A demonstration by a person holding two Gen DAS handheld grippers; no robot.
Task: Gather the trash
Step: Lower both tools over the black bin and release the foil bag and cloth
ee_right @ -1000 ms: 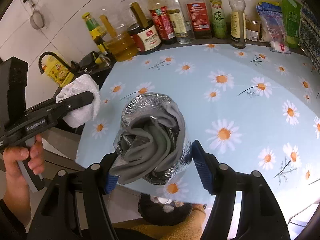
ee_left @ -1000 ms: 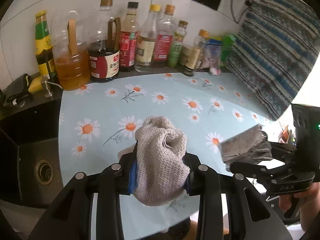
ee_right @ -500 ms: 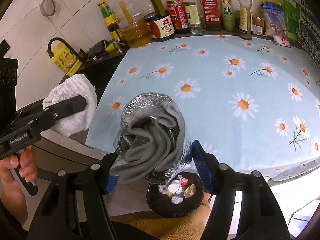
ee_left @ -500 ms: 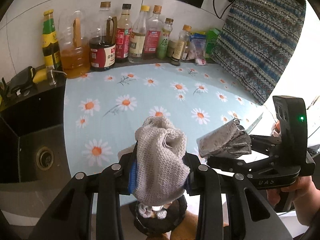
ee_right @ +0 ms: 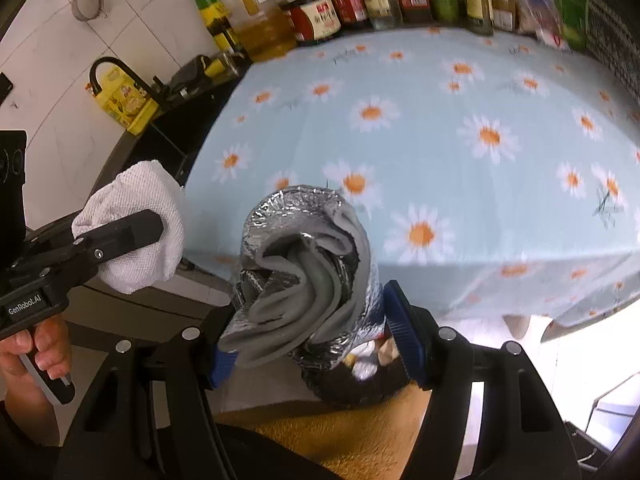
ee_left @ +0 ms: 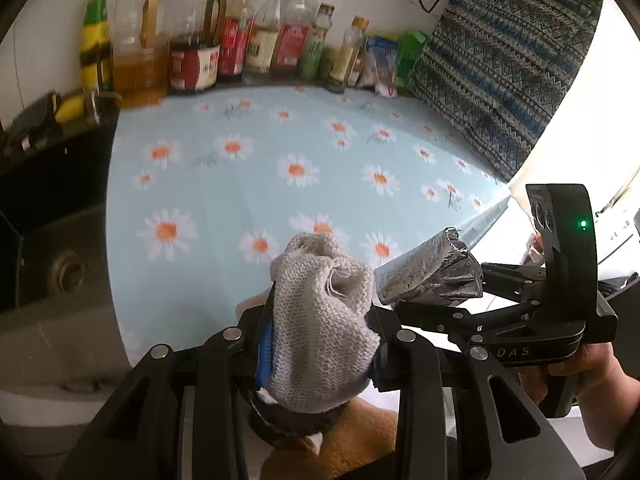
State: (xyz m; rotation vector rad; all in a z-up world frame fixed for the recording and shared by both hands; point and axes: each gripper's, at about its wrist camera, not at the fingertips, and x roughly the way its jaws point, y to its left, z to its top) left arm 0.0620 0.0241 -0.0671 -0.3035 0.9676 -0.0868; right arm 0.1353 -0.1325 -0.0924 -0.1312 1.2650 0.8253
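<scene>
- Two tongs are loaded: our left tongs are clamped on a knitted white rag, and our right tongs are clamped on a crumpled foil-and-grey wad.
- We read both items as trash bound for the dark bin, which sits low, past the near edge of the counter and directly beneath the right tongs.
- In the left wrist view a dark rim under the rag appears to be the same bin; we cannot confirm this, as the rag hides most of it.
- The wad's long axis runs up out of the right tongs, leaning slightly toward the counter.
- We judge the right hand nearer to the bin mouth; the left hand holds its load just beside it, to the sink side.
- Both tongs point steeply downward, side by side.
- We expect the coming move to need each load centred over the bin mouth before release; the wad is bulky and may catch the rim.
</scene>
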